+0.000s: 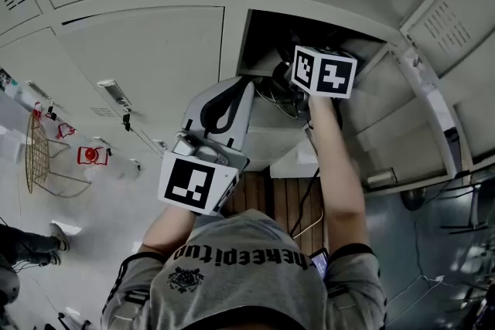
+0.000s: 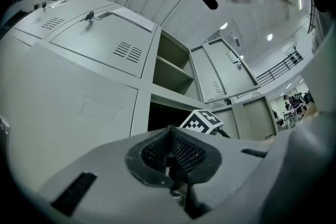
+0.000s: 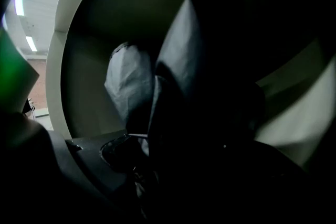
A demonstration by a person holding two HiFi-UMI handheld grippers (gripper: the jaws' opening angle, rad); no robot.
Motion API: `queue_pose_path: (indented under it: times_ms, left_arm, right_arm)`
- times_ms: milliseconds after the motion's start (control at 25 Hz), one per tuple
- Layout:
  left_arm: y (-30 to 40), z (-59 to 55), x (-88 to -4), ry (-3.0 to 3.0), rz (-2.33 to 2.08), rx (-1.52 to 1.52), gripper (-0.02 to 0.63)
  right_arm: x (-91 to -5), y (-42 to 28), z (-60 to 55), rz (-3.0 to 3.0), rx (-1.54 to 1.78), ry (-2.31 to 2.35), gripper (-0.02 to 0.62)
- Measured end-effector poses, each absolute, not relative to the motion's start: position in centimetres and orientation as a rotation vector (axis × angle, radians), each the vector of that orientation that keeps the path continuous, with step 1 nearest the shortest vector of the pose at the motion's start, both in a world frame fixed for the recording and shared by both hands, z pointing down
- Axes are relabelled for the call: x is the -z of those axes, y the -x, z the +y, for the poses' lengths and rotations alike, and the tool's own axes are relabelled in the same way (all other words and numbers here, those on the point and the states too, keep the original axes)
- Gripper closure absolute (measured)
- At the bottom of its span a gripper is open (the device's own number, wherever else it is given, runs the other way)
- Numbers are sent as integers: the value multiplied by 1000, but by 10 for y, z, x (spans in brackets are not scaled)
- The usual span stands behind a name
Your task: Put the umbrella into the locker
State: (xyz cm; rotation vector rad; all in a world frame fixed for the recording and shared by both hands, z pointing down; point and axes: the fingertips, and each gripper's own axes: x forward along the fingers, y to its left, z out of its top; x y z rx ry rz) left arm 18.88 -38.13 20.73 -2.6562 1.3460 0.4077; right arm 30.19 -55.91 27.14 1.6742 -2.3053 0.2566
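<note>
The umbrella [image 3: 205,60] is a bundle of dark folded fabric that fills most of the right gripper view, its folds running down between the jaws. My right gripper [image 3: 142,165] is shut on it, deep inside the open locker compartment [image 1: 309,35]. In the head view only that gripper's marker cube [image 1: 325,72] and some dark fabric [image 1: 280,89] show at the locker's mouth. My left gripper [image 1: 236,93] hangs just left of the opening, in front of a closed door. Its pads [image 2: 181,152] meet with nothing between them.
The compartment's door [image 1: 429,96] stands swung open on the right. Closed grey locker doors [image 1: 147,58] lie to the left, and another open compartment [image 2: 170,60] with a shelf sits above. A yellow wire rack [image 1: 39,154] and a bystander's feet [image 1: 31,243] are on the floor at left.
</note>
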Motion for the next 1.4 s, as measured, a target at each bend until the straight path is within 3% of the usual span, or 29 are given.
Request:
queue_pose_path:
  times_ms: [1400]
  left_arm:
    - [-195, -363, -197, 2581, 1428, -331, 601]
  right_arm:
    - [-224, -292, -545, -2464, -122, -1632, 309]
